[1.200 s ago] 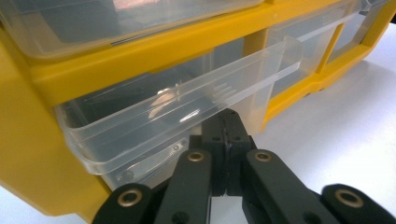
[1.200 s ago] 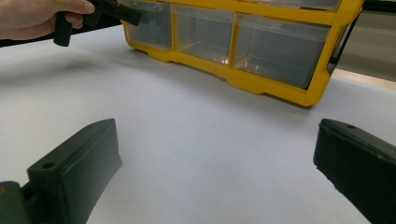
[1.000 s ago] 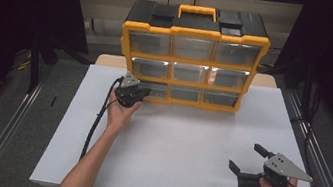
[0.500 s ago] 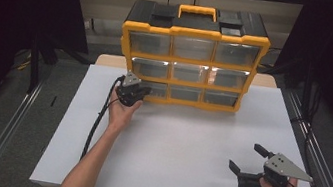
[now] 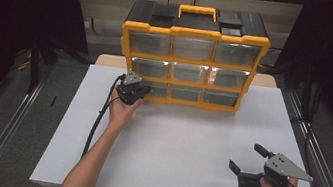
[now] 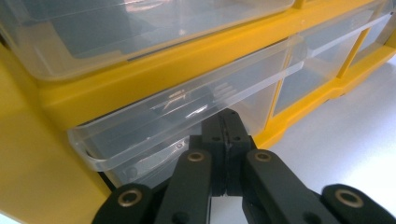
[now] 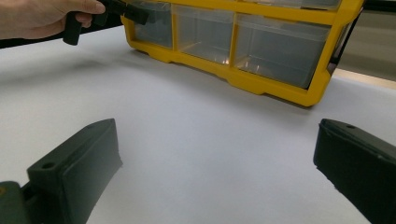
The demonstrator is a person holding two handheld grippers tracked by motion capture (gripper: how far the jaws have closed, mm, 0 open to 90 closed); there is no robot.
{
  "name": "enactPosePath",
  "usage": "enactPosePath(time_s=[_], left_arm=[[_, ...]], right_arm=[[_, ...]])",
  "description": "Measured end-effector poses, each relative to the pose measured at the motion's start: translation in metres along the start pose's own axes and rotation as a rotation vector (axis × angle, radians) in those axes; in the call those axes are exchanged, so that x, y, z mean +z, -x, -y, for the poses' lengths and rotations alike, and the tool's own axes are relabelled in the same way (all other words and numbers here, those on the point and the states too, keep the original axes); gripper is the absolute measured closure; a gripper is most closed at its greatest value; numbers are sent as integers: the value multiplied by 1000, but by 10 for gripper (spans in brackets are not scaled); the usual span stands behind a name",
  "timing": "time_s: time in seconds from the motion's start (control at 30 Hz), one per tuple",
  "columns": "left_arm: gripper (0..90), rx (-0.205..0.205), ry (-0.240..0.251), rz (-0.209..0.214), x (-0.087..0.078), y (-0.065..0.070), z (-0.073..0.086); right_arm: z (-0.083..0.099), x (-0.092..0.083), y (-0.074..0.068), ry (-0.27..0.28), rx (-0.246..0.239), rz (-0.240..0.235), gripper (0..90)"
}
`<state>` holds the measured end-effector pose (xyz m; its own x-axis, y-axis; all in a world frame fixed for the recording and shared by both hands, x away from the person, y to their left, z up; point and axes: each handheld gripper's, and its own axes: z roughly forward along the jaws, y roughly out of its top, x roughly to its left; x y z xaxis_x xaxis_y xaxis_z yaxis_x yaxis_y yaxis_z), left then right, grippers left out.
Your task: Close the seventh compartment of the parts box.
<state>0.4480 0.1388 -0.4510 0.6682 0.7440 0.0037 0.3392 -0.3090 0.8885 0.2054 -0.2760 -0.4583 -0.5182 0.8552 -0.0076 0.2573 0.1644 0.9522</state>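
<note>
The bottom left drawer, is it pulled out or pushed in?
Slightly pulled out: the drawer has its clear lip ahead of the yellow frame, above the shut left gripper.

Bare forearms without sleeves, black left tongs (image 5: 135, 90) trailing a black cable, brass-ringed pivot screws, black right tongs (image 5: 248, 160) topped by a grey three-cornered plate

A lab or recording bench rather than a home; the white table (image 5: 185, 152) stands boxed in by black curtains (image 5: 8, 23) with metal rails (image 5: 6, 134) along both sides and a dark crossbar overhead. A yellow parts organiser (image 5: 192, 59) with clear drawers stands at the far edge; behind it a plain beige wall (image 5: 118, 0) and loose cables.
</note>
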Motion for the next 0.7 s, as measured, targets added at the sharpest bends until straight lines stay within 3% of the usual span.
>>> enactPosePath(time_s=[0.03, 0.1, 0.13, 0.27, 0.47, 0.5, 0.7], left_arm=[[900, 20, -4, -3, 0, -2, -1], [900, 19, -2, -6, 1, -3, -1], [900, 1, 1, -7, 1, -2, -1], [900, -1, -15, -17, 2, -2, -2], [900, -26, -2, 7, 4, -4, -1], [900, -2, -15, -3, 4, -5, -1], [900, 8, -16, -8, 5, -3, -1]], right_arm=[[0, 0, 0, 0, -2, 0, 2], [0, 1, 0, 0, 0, 0, 2], [0, 0, 0, 0, 1, 0, 2], [1, 1, 0, 0, 11, -1, 2], [3, 0, 2, 2, 15, 5, 2], [3, 0, 3, 2, 19, 2, 2], [2, 1, 3, 0, 19, 1, 2]])
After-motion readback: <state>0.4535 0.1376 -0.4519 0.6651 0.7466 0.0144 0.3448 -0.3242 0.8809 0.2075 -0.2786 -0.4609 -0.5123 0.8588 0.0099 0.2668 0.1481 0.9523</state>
